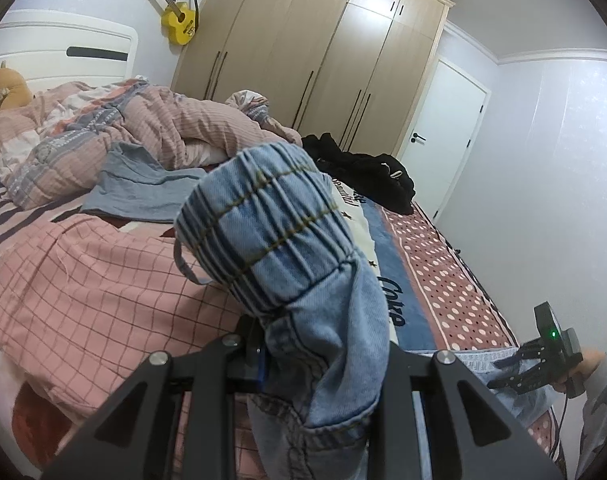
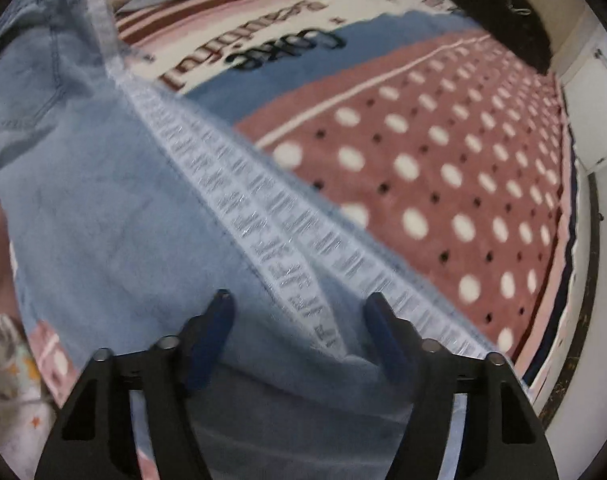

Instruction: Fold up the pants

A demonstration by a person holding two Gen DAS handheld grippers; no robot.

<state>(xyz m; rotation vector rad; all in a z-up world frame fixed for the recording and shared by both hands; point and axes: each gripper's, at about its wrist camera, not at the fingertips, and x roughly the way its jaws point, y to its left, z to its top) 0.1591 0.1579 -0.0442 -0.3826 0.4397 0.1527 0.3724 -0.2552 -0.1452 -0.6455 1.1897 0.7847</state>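
Your left gripper pinches the jeans by their bunched waistband, while your right gripper hangs part-open over the side-striped leg on the bed.

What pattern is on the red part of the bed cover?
White polka dots with small black dots on the bed cover, clearest in the right wrist view.

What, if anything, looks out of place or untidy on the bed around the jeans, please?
The jeans are bunched up, their waistband lifted off the bed in the left tool rather than lying flat. Behind them a pink quilt is heaped, with a black garment and a grey-blue top lying loose and crumpled.
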